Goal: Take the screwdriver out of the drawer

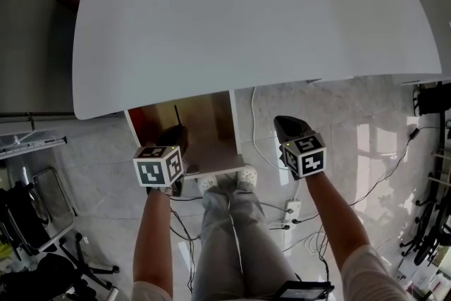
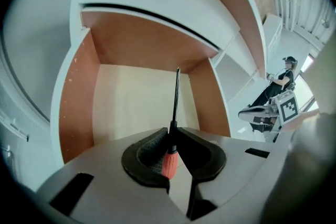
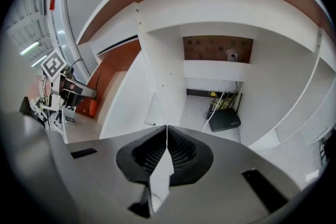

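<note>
The left gripper (image 2: 172, 132) pinches the screwdriver (image 2: 169, 161) by its red handle at lower centre, with the shaft pointing up over the open drawer (image 2: 79, 107). The right gripper (image 3: 166, 136) has its jaws pressed together on nothing.

On my head view the tabletop (image 1: 246, 17) covers the drawer's (image 1: 211, 123) far end; the left tongs (image 2: 171, 136) swallow most of the screwdriver (image 2: 176, 97) handle.
</note>
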`<action>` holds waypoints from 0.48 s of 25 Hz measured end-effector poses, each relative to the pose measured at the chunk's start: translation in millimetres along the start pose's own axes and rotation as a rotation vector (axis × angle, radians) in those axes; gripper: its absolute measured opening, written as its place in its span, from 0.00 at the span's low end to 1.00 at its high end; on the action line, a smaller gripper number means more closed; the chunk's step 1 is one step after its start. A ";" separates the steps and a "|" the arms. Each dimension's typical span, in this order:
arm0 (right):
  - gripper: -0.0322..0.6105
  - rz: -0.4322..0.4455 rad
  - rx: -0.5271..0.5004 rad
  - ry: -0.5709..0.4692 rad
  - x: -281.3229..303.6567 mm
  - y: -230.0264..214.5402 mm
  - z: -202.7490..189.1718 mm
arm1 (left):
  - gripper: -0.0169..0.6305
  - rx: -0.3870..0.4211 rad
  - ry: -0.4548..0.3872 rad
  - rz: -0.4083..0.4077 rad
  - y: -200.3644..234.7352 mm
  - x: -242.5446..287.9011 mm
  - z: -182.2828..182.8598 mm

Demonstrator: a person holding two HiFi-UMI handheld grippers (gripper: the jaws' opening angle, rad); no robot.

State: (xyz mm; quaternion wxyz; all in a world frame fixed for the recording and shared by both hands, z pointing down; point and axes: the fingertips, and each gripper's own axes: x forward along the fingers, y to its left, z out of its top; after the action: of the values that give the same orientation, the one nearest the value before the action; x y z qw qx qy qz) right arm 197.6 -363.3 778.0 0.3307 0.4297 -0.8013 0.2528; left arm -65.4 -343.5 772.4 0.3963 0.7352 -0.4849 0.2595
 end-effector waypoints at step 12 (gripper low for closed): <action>0.08 0.032 -0.035 -0.215 -63.3 23.8 54.2 | 0.12 0.177 -0.322 0.041 -40.5 -75.8 44.7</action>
State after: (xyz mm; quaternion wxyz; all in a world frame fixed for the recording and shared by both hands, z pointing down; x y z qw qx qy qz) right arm 186.4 -355.6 692.4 0.2463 0.4356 -0.8432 0.1966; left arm -58.3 -333.6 676.3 0.2421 0.7891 -0.5324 0.1881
